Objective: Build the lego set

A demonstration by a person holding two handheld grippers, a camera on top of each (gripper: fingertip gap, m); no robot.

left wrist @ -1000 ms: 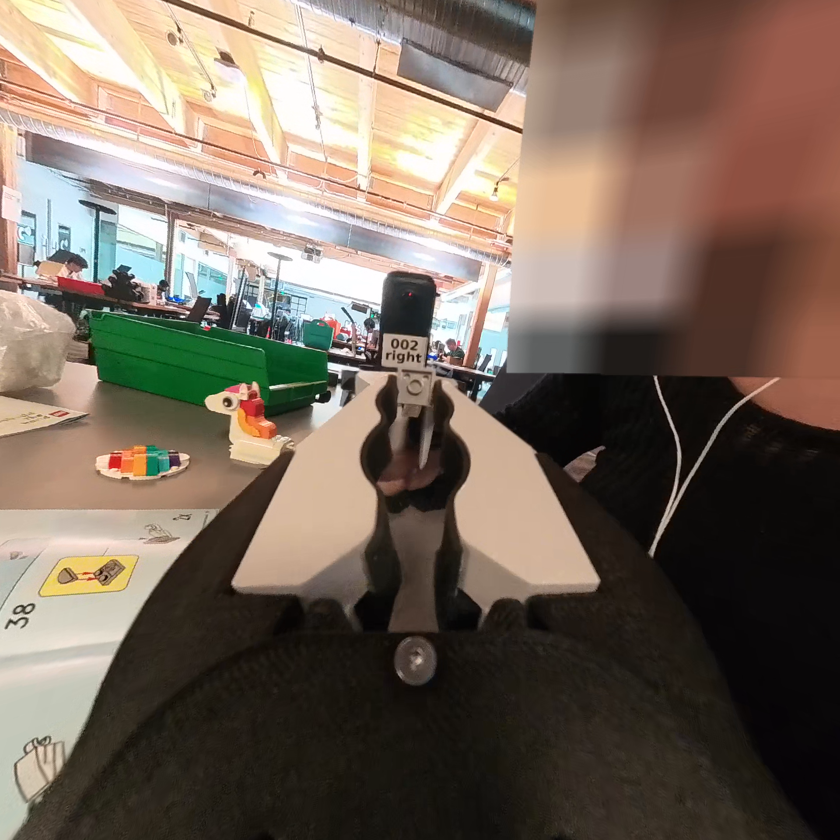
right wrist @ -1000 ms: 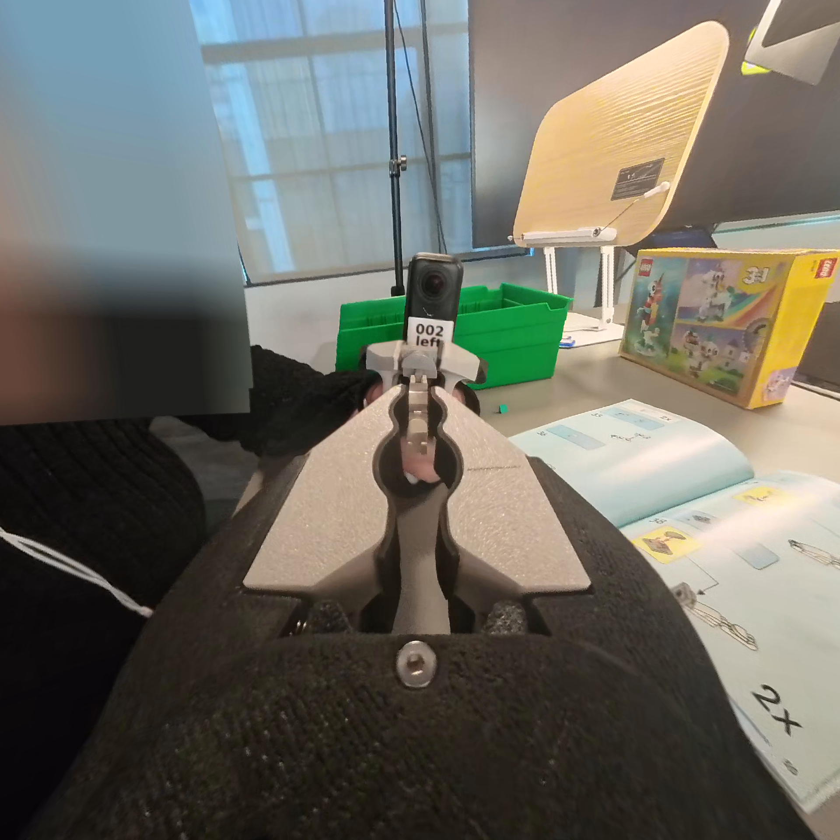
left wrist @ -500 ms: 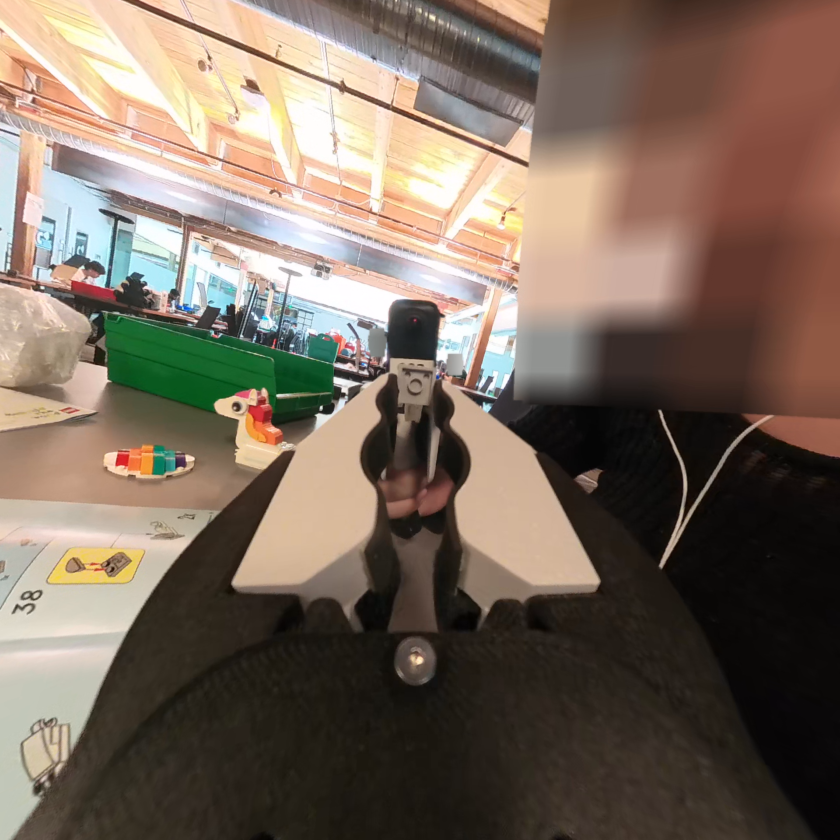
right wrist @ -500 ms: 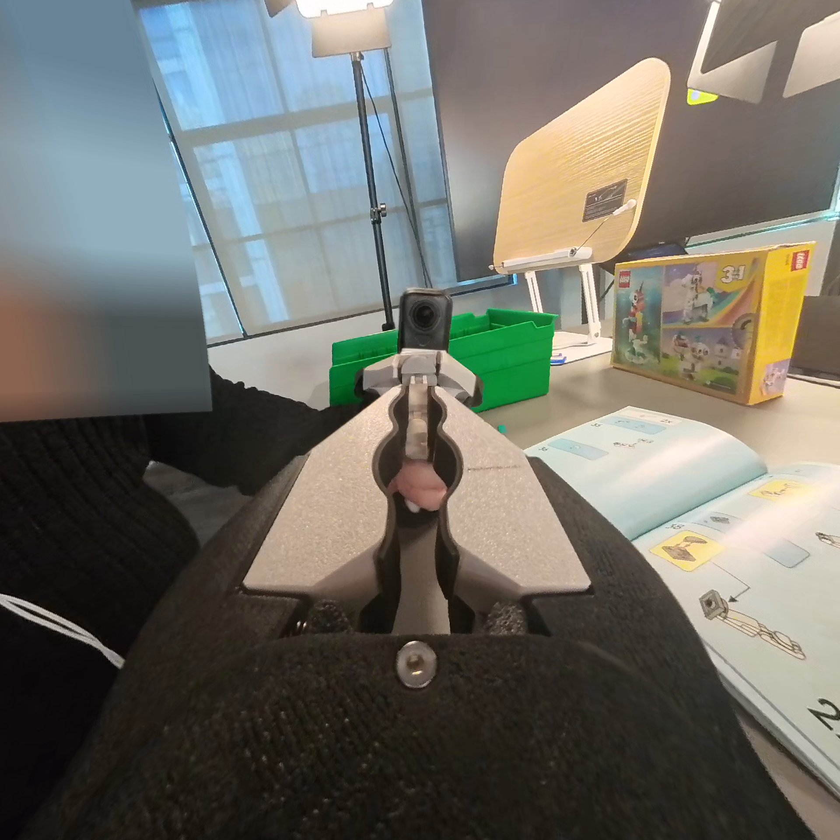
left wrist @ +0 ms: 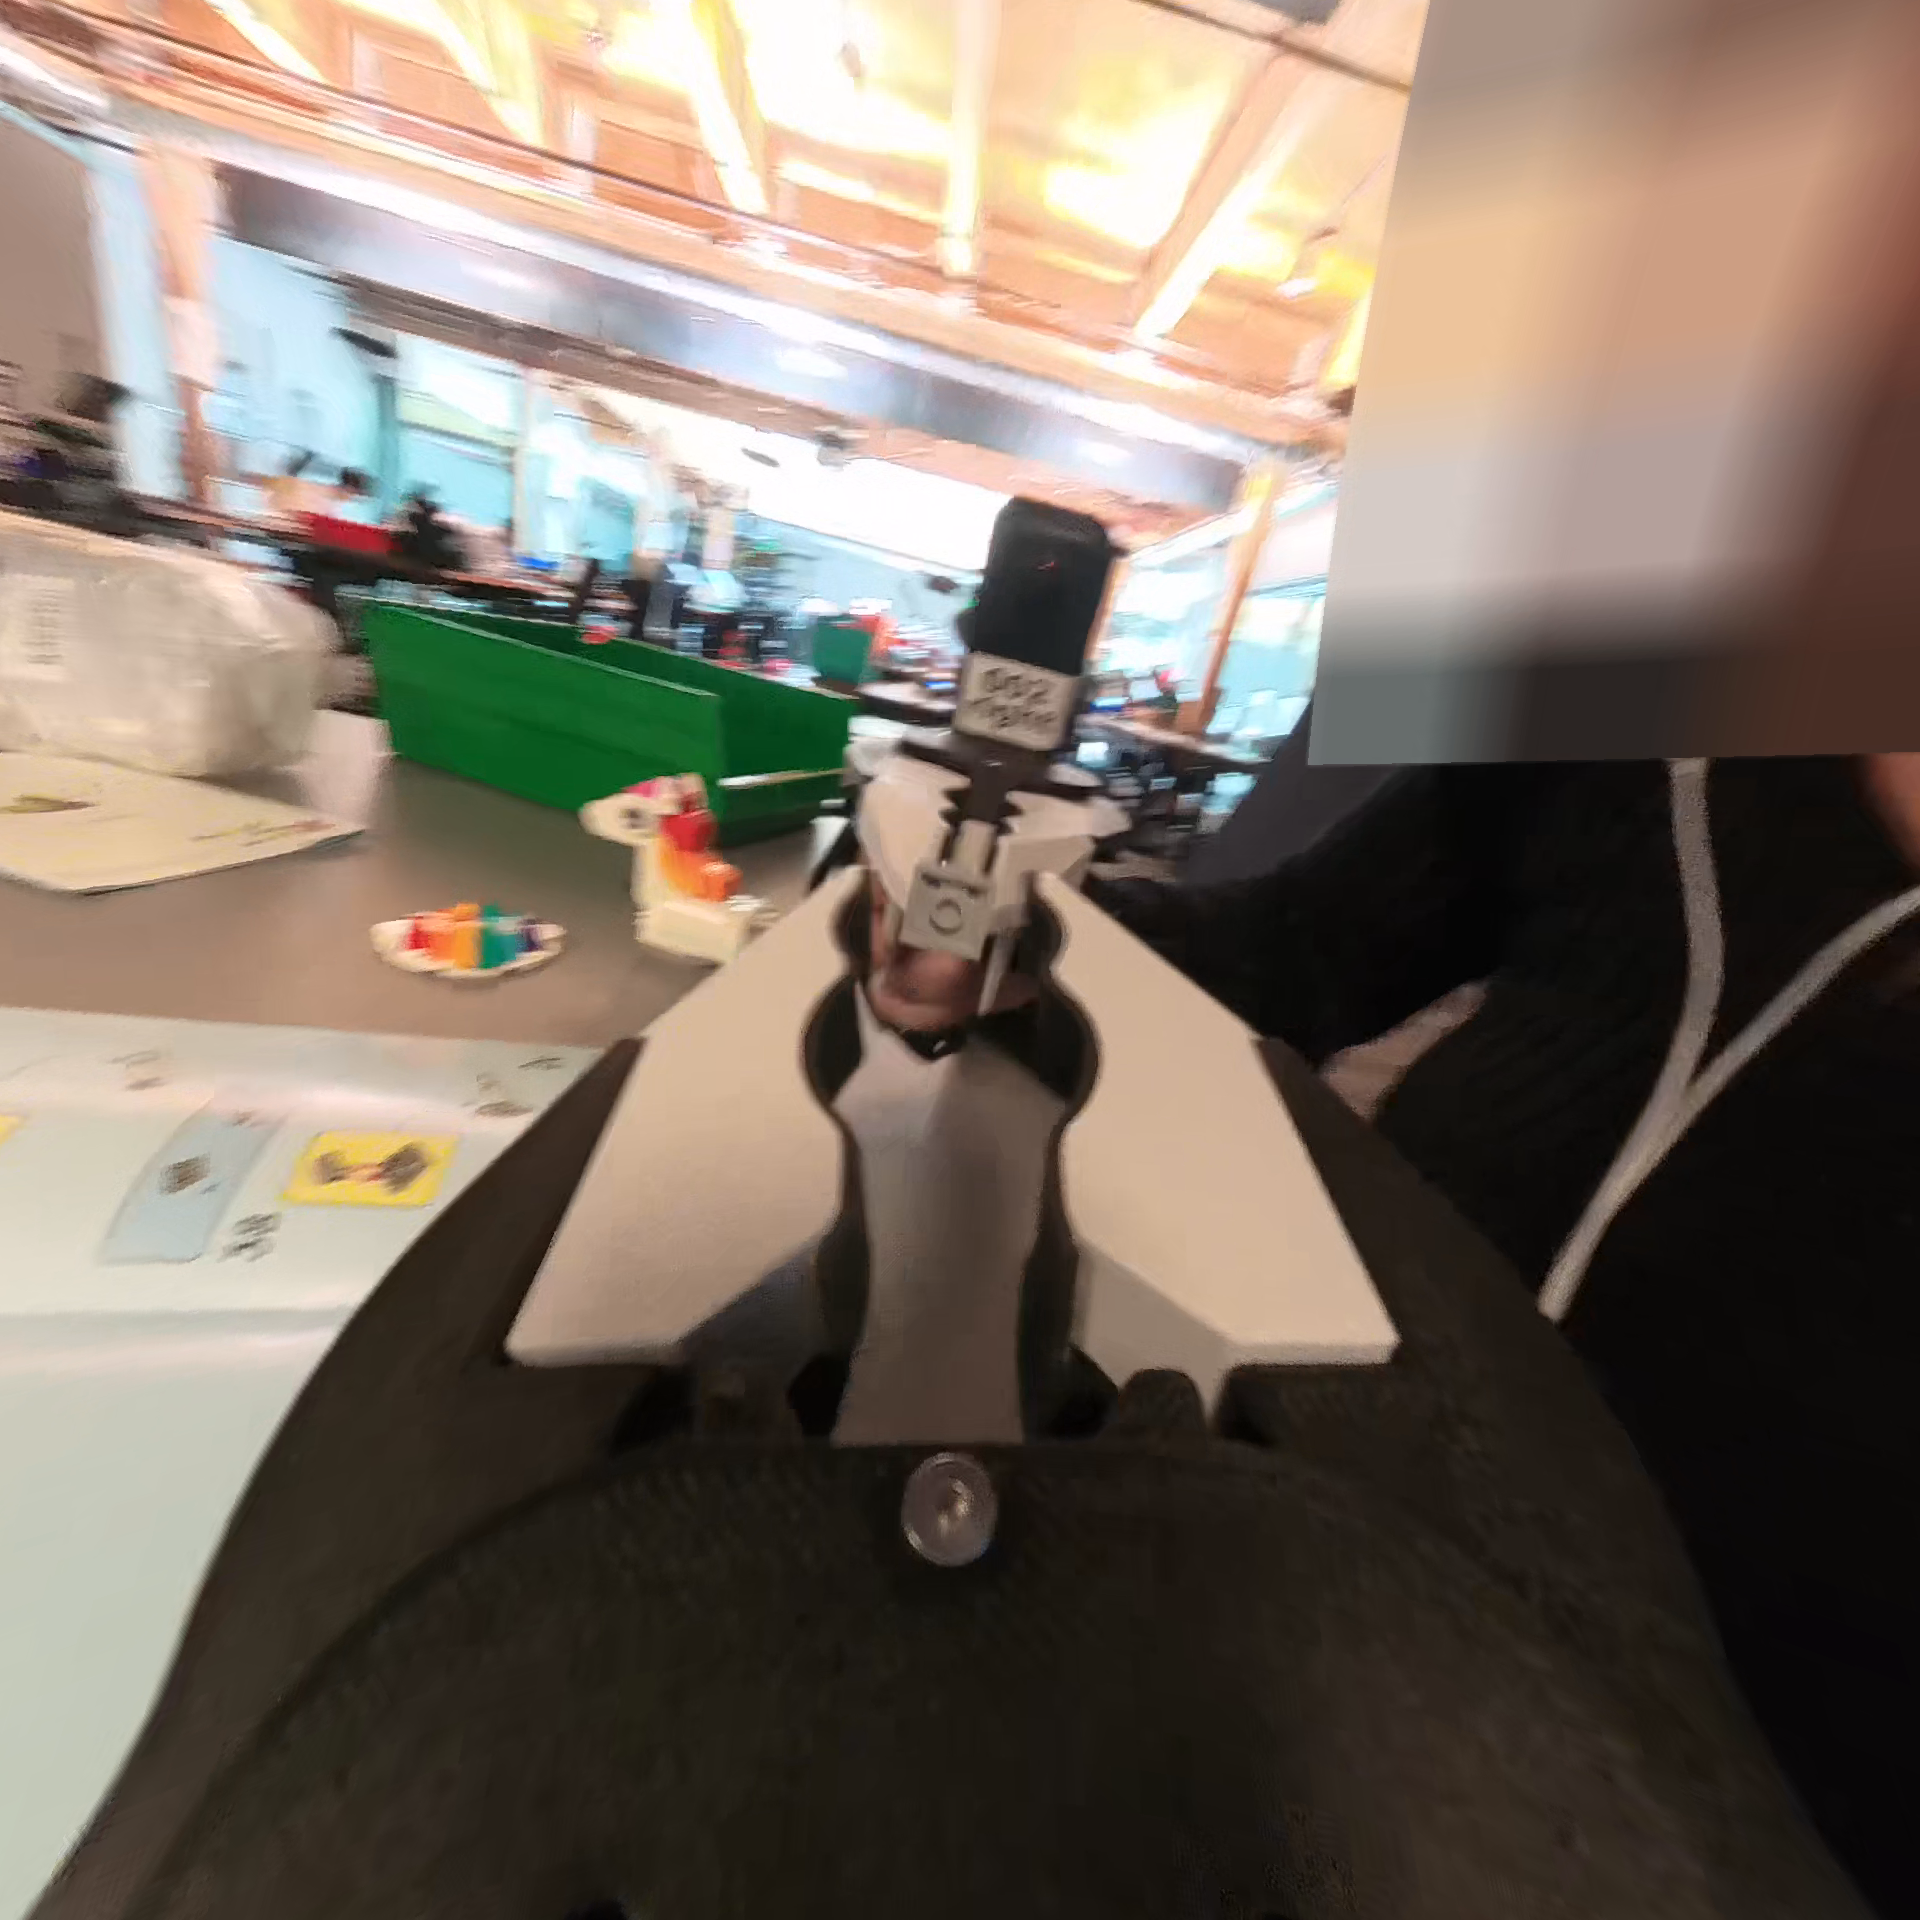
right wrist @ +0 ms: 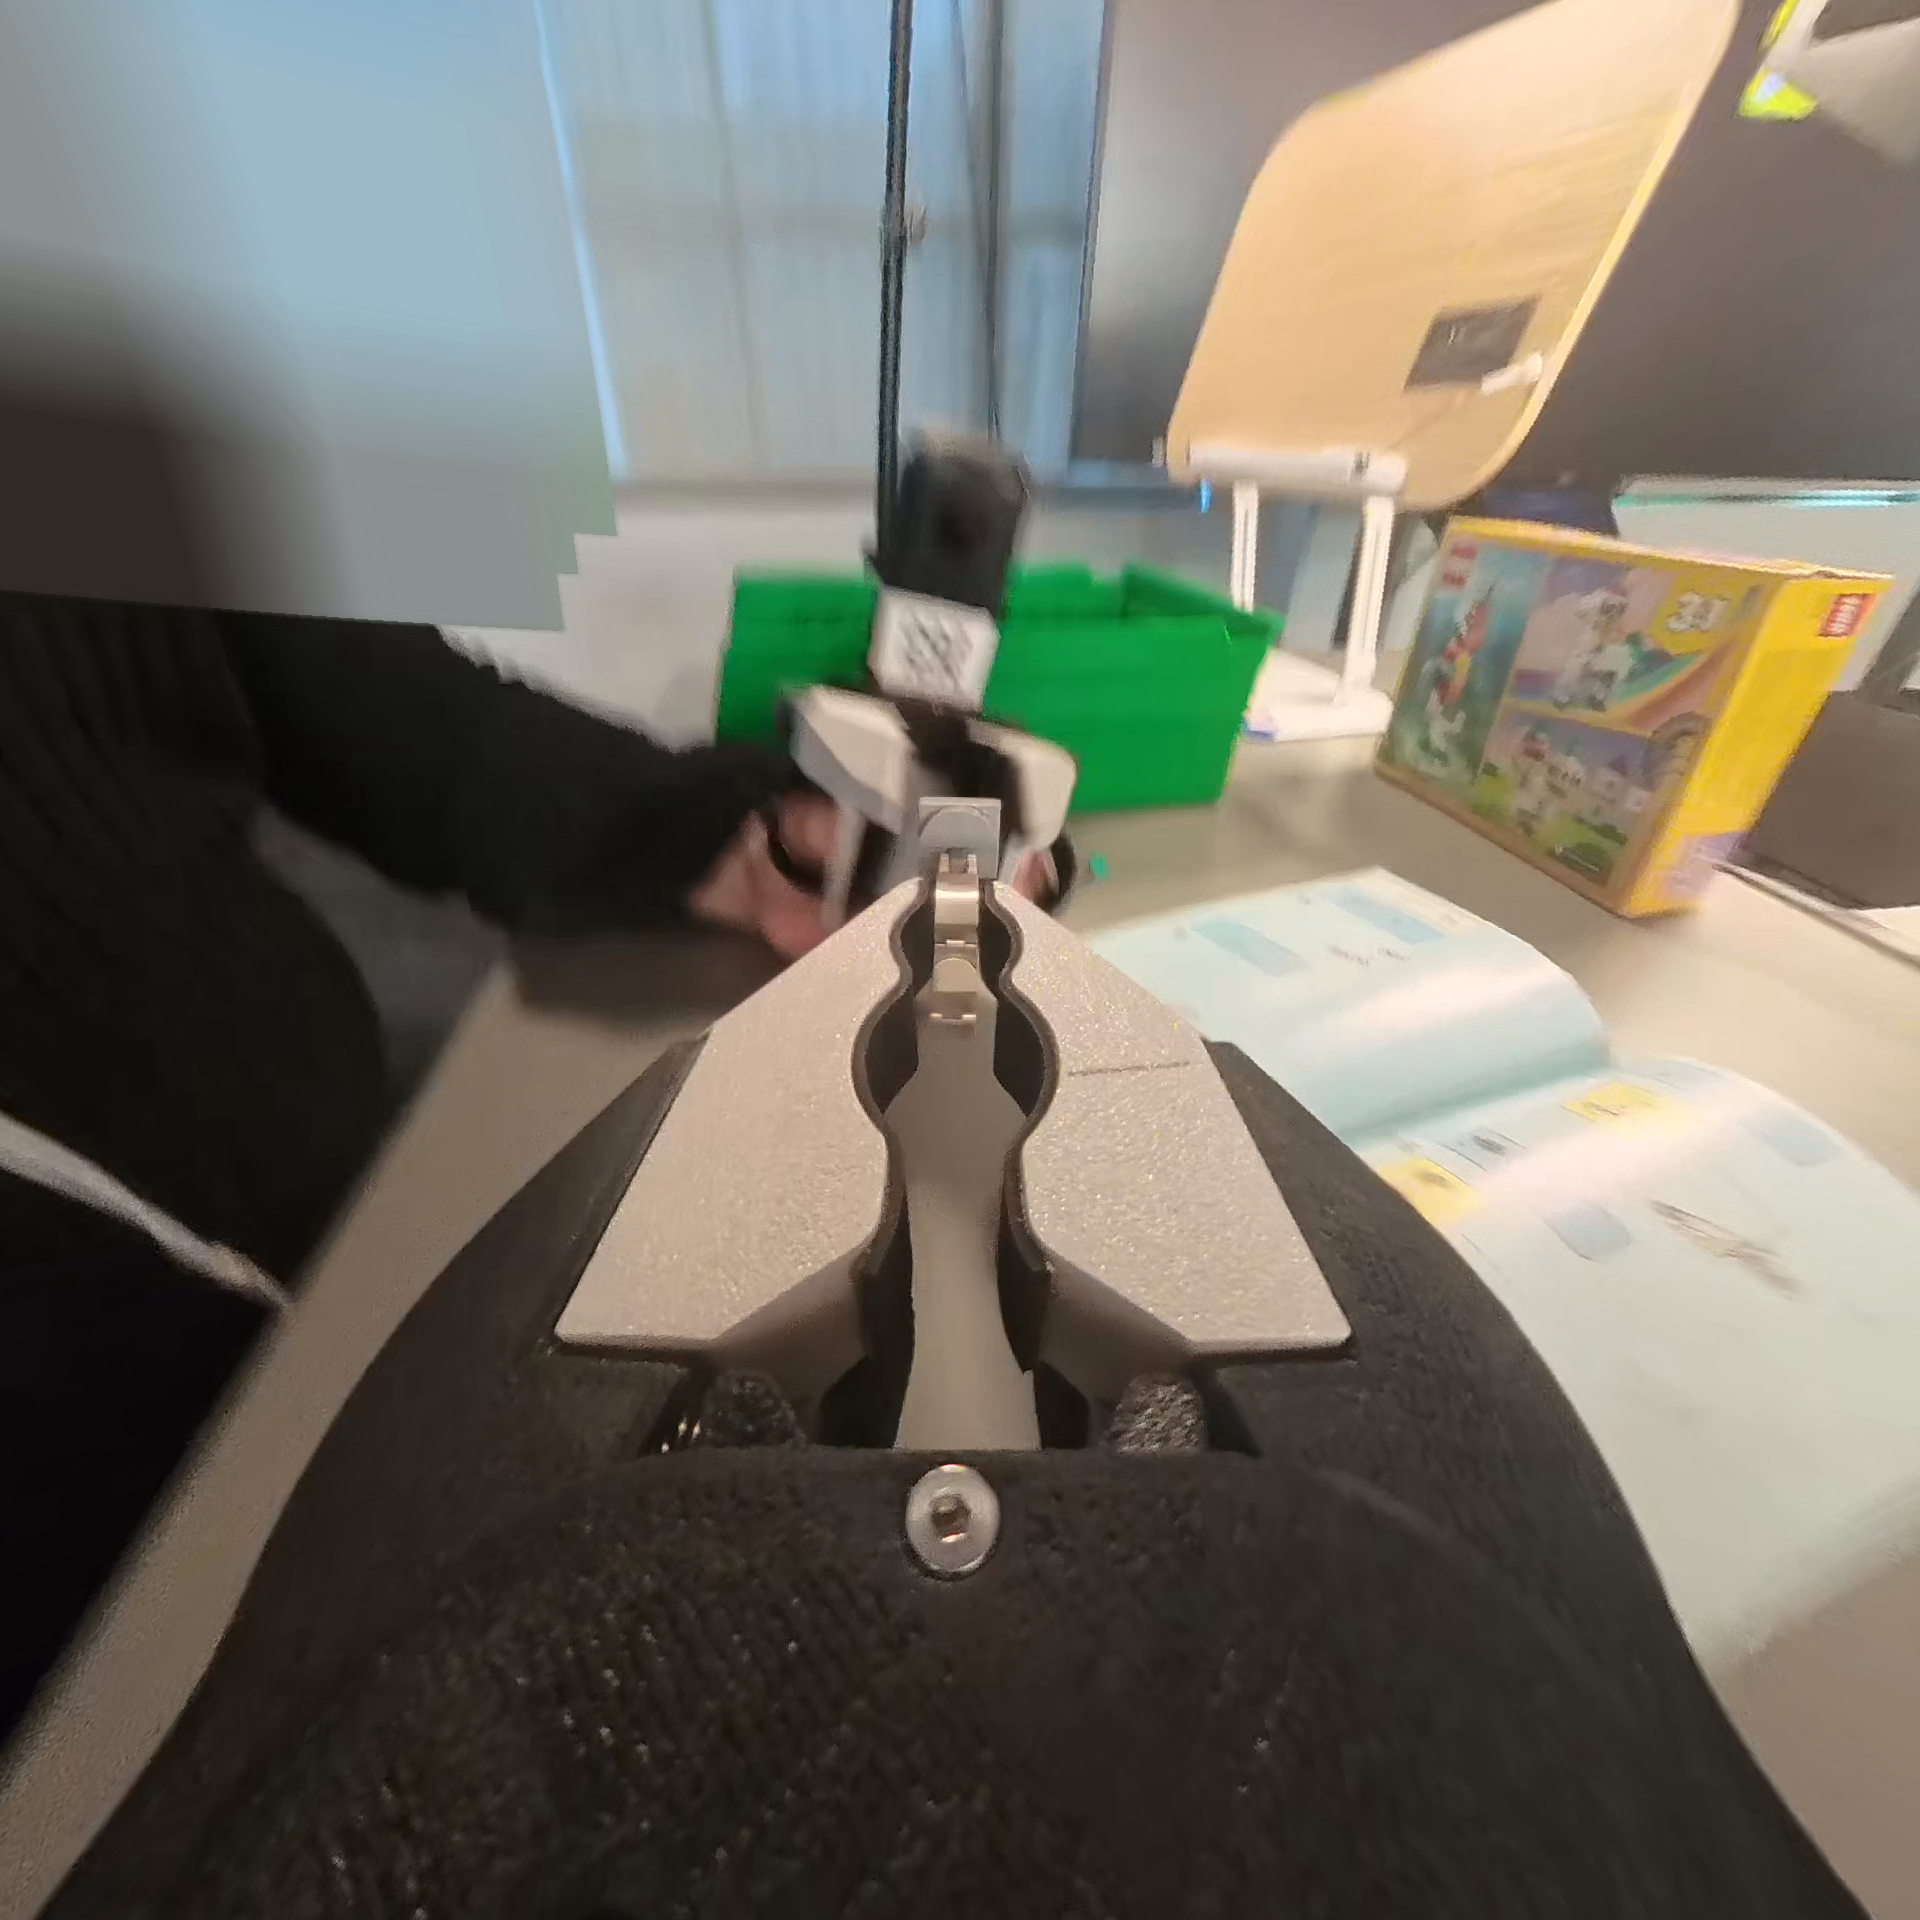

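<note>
My right gripper (right wrist: 954, 883) is shut on a slim grey-white lego piece (right wrist: 951, 956) with a grey square brick (right wrist: 958, 829) on its front end. The two grippers point at each other above the table's near edge. In the left wrist view the same grey brick (left wrist: 944, 916) sits between the tips of my left gripper (left wrist: 951, 883), whose jaws stand slightly apart around it. The right gripper (left wrist: 977, 831) shows just behind the brick. In the right wrist view the left gripper (right wrist: 930, 790) is blurred, with its fingers spread.
A green bin (left wrist: 561, 707) stands at the back. Near it are a white and orange lego animal (left wrist: 675, 883), a round white plate of coloured bricks (left wrist: 473, 935) and a plastic bag (left wrist: 135, 665). The open instruction booklet (right wrist: 1455, 1060), a yellow lego box (right wrist: 1621, 707) and a wooden stand (right wrist: 1403, 260) are on the right.
My left gripper's jaws have opened a little around the grey brick. The grippers have drawn slightly apart and both views have tilted down. My right gripper stays shut on its piece.
</note>
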